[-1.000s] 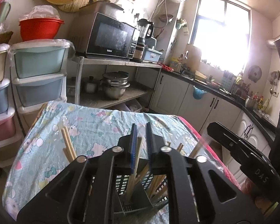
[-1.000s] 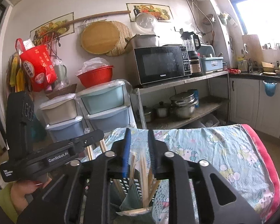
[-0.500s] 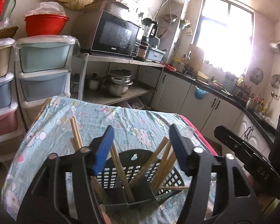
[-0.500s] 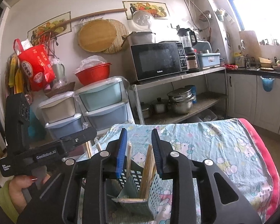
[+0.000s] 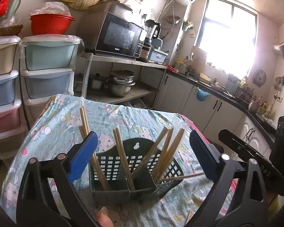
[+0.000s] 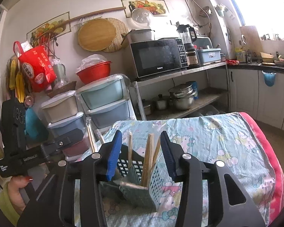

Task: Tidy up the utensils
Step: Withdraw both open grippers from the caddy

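Here, nearest to the left wrist camera, the left gripper (image 5: pixel 142 155) stands wide open, its blue-padded fingers (image 5: pixel 83 157) far apart on both sides of the dark green utensil basket (image 5: pixel 134 172), and it holds nothing. A fingertip with a pale nail (image 5: pixel 102 213) shows at the bottom edge. The right gripper (image 6: pixel 141 154) is partly open with a moderate gap between its blue pads (image 6: pixel 114 155); it also holds nothing, and it hangs just above the same basket, with the chopstick tops showing between the pads.

The basket stands on the table, which is covered with a light blue cartoon cloth (image 5: pixel 53 128). Wooden chopsticks (image 5: pixel 166 151) lean in its compartments: one pair at the left side, one pair near the middle divider, a bundle at the right. One chopstick (image 5: pixel 181 176) lies almost flat across the right rim. Another pale tip (image 5: pixel 189 214) lies on the cloth close to the camera.

Behind the table stand stacked plastic drawers (image 5: pixel 49 70) with a red bowl (image 5: pixel 51 23) on top. Beside them is a metal shelf with a microwave (image 5: pixel 119 36) above and steel pots (image 5: pixel 121 83) below. Farther away are white cabinets (image 5: pixel 181 96) under a bright window (image 5: pixel 229 36).
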Motion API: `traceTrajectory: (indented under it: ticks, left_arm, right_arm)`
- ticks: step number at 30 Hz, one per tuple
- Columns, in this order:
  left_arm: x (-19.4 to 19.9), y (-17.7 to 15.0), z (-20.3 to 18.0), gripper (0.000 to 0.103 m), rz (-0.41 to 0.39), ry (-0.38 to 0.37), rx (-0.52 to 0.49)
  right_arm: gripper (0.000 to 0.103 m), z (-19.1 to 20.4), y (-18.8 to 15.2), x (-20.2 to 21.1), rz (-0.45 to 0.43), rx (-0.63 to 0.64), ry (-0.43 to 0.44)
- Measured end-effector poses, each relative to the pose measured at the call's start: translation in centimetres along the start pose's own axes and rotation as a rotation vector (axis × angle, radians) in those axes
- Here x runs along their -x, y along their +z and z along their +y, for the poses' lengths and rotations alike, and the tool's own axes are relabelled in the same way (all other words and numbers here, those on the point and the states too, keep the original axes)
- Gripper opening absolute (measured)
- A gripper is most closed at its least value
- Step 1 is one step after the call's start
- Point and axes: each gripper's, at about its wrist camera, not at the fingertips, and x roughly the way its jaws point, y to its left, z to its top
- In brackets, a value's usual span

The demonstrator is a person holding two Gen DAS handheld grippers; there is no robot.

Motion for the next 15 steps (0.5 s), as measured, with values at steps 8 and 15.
traceTrajectory:
  ticks: [8, 15]
  left_arm:
    - [1.1, -1.5, -0.3, 0.092, 0.009, 0.001, 0.007]
    - [2.4, -2.5, -0.4, 0.092, 0.014, 0.009, 0.008]
  right_arm:
    - [0.049, 0.1, -1.5, 1.3, 0.024, -0.007, -0.004]
    - [0.050, 0.3, -2.5, 2.2, 0.049, -0.007, -0.002]
